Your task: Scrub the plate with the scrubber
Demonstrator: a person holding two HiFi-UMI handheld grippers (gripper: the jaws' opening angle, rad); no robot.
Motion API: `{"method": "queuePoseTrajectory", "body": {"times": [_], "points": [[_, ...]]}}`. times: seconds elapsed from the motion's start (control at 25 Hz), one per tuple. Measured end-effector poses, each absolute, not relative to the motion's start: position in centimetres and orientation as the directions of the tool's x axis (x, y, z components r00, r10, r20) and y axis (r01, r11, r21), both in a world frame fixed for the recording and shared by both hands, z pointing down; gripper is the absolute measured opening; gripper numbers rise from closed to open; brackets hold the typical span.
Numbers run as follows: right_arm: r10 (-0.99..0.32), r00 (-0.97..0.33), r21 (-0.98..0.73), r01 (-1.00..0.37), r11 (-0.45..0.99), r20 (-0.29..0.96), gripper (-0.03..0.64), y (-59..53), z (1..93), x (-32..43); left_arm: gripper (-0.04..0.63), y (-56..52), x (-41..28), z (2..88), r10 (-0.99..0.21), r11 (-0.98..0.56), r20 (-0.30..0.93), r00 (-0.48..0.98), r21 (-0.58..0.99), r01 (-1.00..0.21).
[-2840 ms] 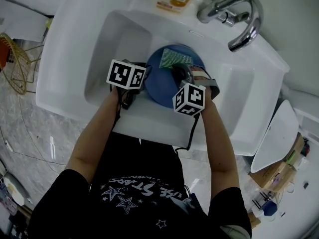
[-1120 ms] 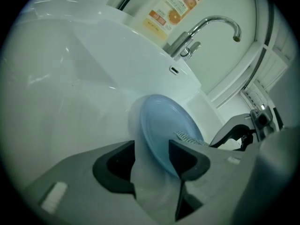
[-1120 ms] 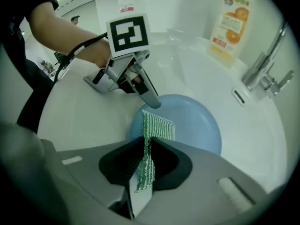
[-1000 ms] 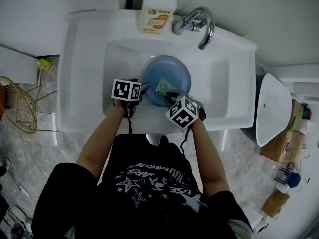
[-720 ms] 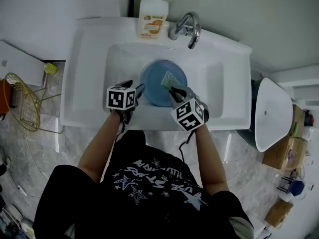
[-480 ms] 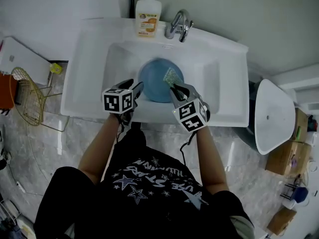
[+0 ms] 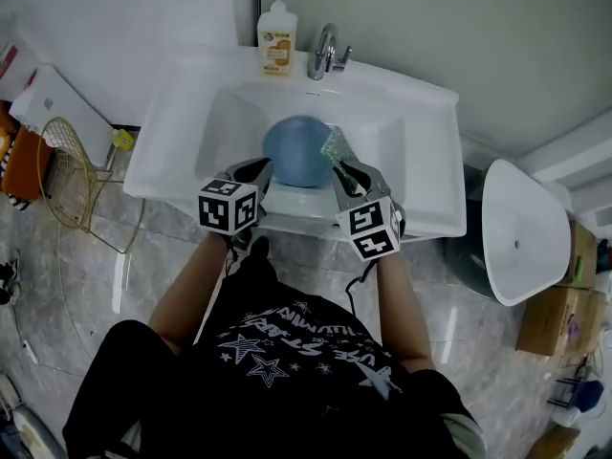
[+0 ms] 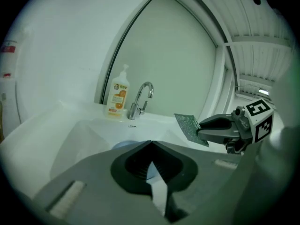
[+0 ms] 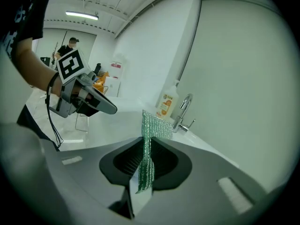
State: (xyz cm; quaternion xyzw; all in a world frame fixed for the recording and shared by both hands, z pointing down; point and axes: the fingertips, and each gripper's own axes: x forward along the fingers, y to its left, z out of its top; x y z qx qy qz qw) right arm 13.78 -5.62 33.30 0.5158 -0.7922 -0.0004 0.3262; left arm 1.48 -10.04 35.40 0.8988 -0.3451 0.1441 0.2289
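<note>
A blue plate (image 7: pixel 293 151) rests in the white sink basin (image 7: pixel 382 142); only a sliver of the plate (image 8: pixel 125 145) shows in the left gripper view. My right gripper (image 7: pixel 344 170) is shut on a green mesh scrubber (image 7: pixel 336 144), held just off the plate's right edge. In the right gripper view the scrubber (image 9: pixel 151 125) stands upright, pinched in my right gripper (image 9: pixel 143 144). My left gripper (image 7: pixel 256 168) hovers at the plate's near left edge. Its jaws meet at the tips with nothing between them (image 8: pixel 151 143). The scrubber (image 8: pixel 191 128) also shows in the left gripper view.
A soap bottle (image 7: pixel 276 36) and a chrome faucet (image 7: pixel 325 51) stand at the sink's back rim. A wire basket (image 7: pixel 69 172) sits on the floor to the left. A white oval fixture (image 7: pixel 521 232) and cardboard boxes (image 7: pixel 574 304) are at the right.
Both grippers have drawn back toward the sink's near rim. The scrubber has come off the plate's face to its right edge. The head view now takes in more of the room.
</note>
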Motion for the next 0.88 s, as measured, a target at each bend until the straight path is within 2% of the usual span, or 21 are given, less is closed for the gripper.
{"method": "queuePoseTrajectory", "body": {"times": [0.4, 0.56, 0.88], "points": [[-0.823, -0.311, 0.327, -0.806, 0.493, 0.475, 0.078, 4.8, 33.5, 14.5, 0.002, 0.5, 1.3, 35.5, -0.611, -0.621, 0.39, 0.689, 0.303, -0.723], [-0.811, -0.37, 0.286, -0.801, 0.526, 0.453, 0.078, 10.0, 33.6, 14.1, 0.002, 5.4, 1.0, 36.0, -0.634, -0.6, 0.393, 0.666, 0.294, -0.744], [-0.79, -0.396, 0.267, -0.789, 0.554, 0.467, 0.078, 16.7, 34.8, 15.9, 0.002, 12.9, 1.2, 35.3, -0.668, -0.564, 0.378, 0.641, 0.304, -0.768]]}}
